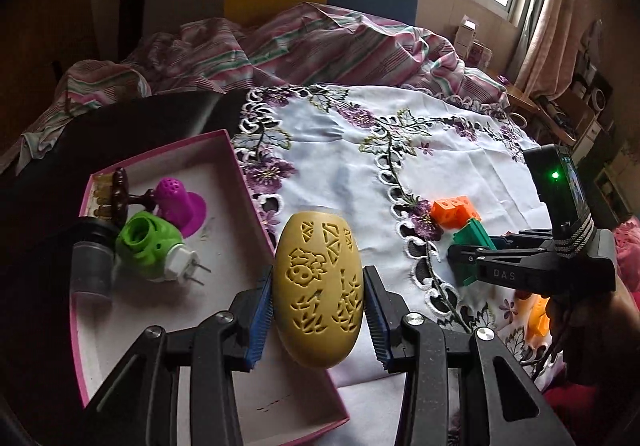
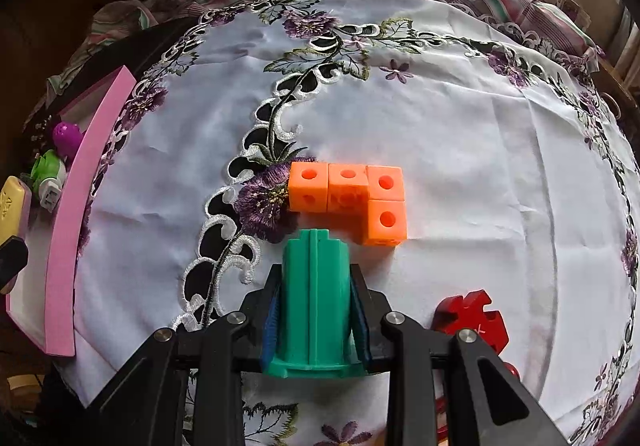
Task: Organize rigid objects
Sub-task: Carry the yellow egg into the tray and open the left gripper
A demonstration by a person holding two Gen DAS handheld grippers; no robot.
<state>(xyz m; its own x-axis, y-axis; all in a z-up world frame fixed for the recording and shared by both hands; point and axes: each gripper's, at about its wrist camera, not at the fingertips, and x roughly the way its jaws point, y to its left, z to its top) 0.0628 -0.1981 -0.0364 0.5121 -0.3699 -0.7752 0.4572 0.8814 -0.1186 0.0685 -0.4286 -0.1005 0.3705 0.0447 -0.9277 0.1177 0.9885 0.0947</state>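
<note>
My left gripper (image 1: 318,298) is shut on a tan carved oval piece (image 1: 318,286), held over the right rim of the pink box (image 1: 240,174). The box holds a green plug-in piece (image 1: 148,246), a magenta piece (image 1: 180,202), a dark brown piece (image 1: 120,194) and a grey cylinder (image 1: 90,266). My right gripper (image 2: 316,310) is shut on a green ribbed cylinder (image 2: 314,302), just above the white embroidered cloth (image 2: 460,118). It also shows in the left wrist view (image 1: 472,250). An orange L-shaped block of cubes (image 2: 352,198) lies just beyond it.
A red notched piece (image 2: 472,318) lies to the right of my right gripper. Another orange piece (image 1: 538,316) lies partly hidden under the right gripper in the left wrist view. A striped bedsheet (image 1: 300,42) is bunched behind the table.
</note>
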